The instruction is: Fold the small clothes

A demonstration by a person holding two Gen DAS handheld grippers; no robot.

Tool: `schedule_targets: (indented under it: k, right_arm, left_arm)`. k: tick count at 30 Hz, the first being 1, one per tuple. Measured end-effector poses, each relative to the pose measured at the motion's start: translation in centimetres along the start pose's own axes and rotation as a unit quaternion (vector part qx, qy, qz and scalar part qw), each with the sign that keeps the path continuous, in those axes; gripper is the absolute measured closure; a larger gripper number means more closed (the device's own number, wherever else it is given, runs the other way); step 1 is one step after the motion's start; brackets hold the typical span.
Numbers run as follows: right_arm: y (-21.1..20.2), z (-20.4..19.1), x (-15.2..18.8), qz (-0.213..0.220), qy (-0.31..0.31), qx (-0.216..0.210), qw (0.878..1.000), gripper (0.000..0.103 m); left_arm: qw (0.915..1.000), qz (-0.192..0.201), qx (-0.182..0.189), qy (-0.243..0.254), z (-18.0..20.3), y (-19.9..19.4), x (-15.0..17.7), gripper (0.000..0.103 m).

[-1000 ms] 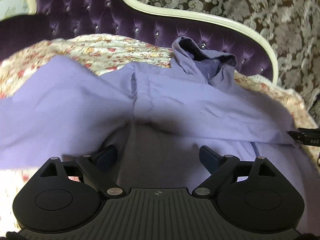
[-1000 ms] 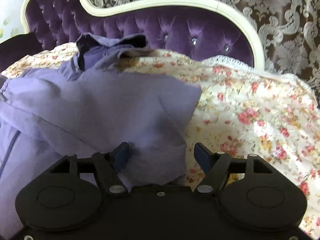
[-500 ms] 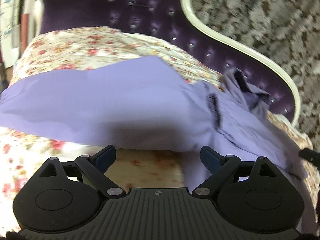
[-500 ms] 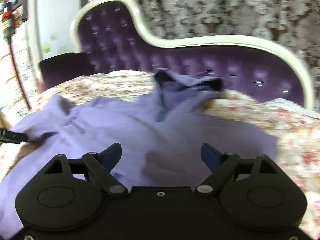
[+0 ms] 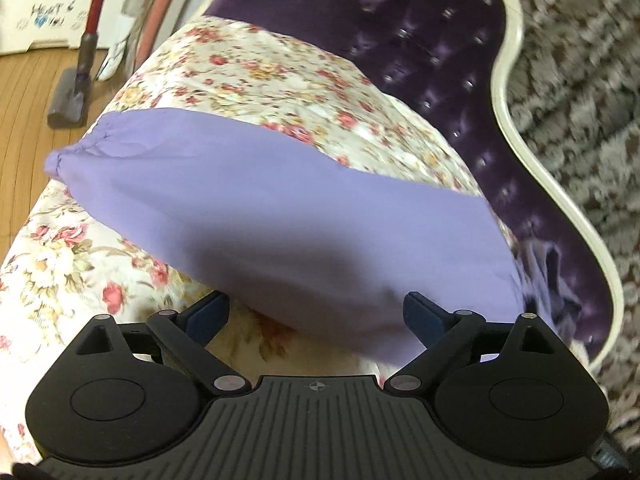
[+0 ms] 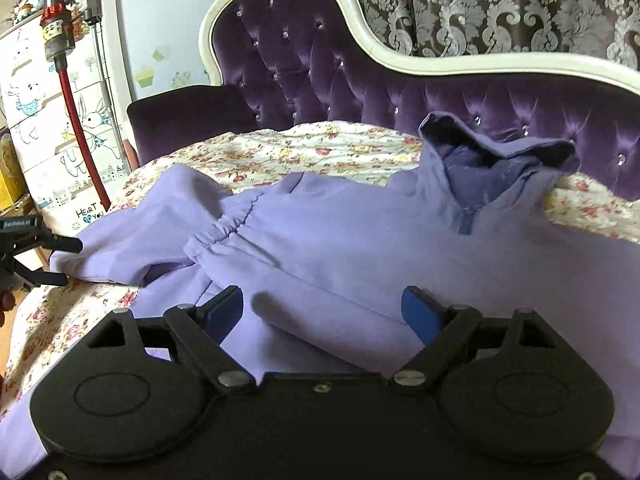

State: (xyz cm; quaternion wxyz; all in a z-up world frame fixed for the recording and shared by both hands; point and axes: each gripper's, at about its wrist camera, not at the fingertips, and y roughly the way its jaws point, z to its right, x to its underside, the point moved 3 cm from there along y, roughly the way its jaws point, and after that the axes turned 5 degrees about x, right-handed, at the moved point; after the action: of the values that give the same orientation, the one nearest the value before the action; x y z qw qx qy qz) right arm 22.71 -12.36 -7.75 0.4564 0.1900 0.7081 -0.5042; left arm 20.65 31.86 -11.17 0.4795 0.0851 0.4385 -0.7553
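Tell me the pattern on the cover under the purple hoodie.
Cream with red and yellow flowers: the floral cover shows best in the left wrist view, beneath the hoodie.

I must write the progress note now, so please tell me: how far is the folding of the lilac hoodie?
Done: the right sleeve already lies folded across the chest of the lilac hoodie. In hand: nothing is gripped; the right tongs and the left tongs both stand open over the cloth. Left: the left sleeve lies stretched out on the floral cover, and the hood stands unfolded.
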Motion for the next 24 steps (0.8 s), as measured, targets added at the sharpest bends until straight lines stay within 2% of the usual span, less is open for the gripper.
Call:
schedule_targets:
  k: [9, 10, 11, 12, 13, 14, 18, 21, 24]
  right_arm:
    - [0.7, -0.4, 0.3, -0.012, 0.006, -0.002, 1.0, 0.014]
    - [0.7, -0.5, 0.3, -0.012, 0.004, -0.002, 1.0, 0.013]
    - [0.7, -0.5, 0.3, -0.013, 0.003, -0.002, 1.0, 0.013]
    - [0.7, -0.6, 0.4, -0.014, 0.001, -0.002, 1.0, 0.013]
    - [0.8, -0.6, 0.4, -0.015, 0.001, -0.001, 1.0, 0.013]
    - [0.8, -0.6, 0.4, -0.016, 0.0, -0.001, 1.0, 0.013]
    - [1.0, -0.7, 0.4, -0.02, -0.001, 0.0, 1.0, 0.013]
    - [1.0, -0.8, 0.4, -0.021, -0.001, 0.0, 1.0, 0.012]
    - [0.8, -0.6, 0.4, -0.018, 0.005, -0.004, 1.0, 0.012]
  left_arm:
    - [0.9987, 0.033, 0.013, -0.038, -1.0, 1.2, -2.4, 0.009]
    - [0.9983, 0.037, 0.007, -0.045, -1.1, 1.3, -2.5, 0.017]
    - [0.9979, 0.043, -0.002, -0.049, -1.1, 1.2, -2.6, 0.037]
    - [0.9976, 0.05, -0.015, -0.046, -1.1, 1.0, -2.7, 0.048]
    - [0.9972, 0.06, -0.022, -0.038, -1.0, 0.8, -2.9, 0.079]
    - [0.9967, 0.071, -0.026, -0.031, -0.8, 0.5, -3.1, 0.089]
    - [0.9935, 0.113, -0.012, -0.005, 1.0, -1.5, -4.4, 0.094]
    - [0.9901, 0.132, -0.011, 0.047, 3.8, -2.8, -5.3, 0.094]
    - [0.9829, 0.148, -0.004, 0.109, 7.6, -4.0, -5.8, 0.094]
